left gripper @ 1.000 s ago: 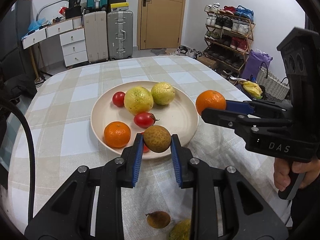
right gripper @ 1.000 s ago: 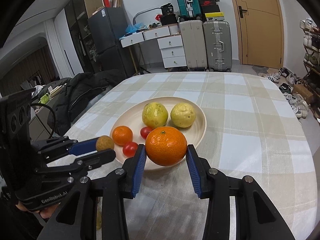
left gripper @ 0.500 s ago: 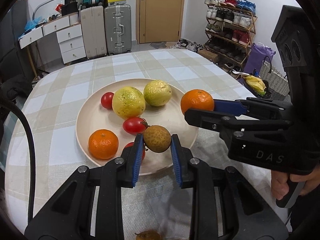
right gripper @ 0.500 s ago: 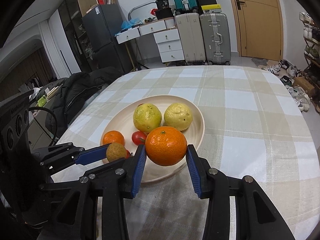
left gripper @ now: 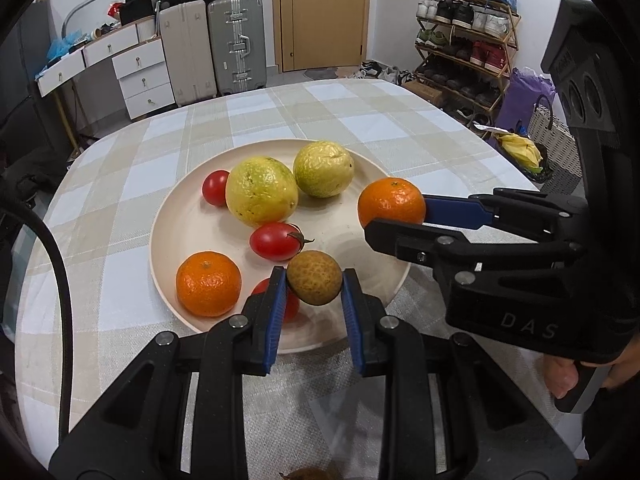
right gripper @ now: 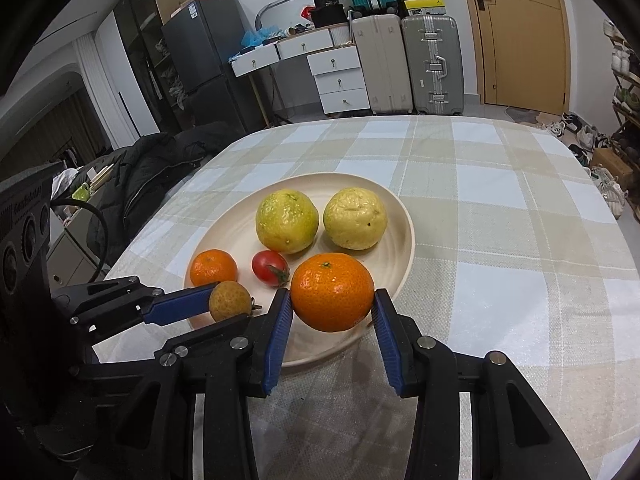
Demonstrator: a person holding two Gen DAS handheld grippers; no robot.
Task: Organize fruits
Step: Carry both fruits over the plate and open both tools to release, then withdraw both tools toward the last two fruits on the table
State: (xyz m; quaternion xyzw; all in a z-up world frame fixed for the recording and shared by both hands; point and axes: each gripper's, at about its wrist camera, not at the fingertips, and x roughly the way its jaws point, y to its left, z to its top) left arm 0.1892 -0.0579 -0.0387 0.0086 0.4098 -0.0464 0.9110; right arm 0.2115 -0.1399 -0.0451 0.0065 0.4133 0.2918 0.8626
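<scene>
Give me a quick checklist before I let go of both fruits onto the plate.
1. Left gripper clamped on the small brown fruit: ok.
2. Right gripper clamped on the orange: ok.
3. Both fruits are over the plate: ok.
4. Bare plate under the orange: ok, bare to the right of the tomato.
5. Clear spot under the brown fruit: not ok, a red tomato sits just beside it.
6. Height above the plate: cannot tell.

Left gripper (left gripper: 314, 284) clamping brown fruit (left gripper: 315, 277), possibly longan, over plate (left gripper: 172, 216)
</scene>
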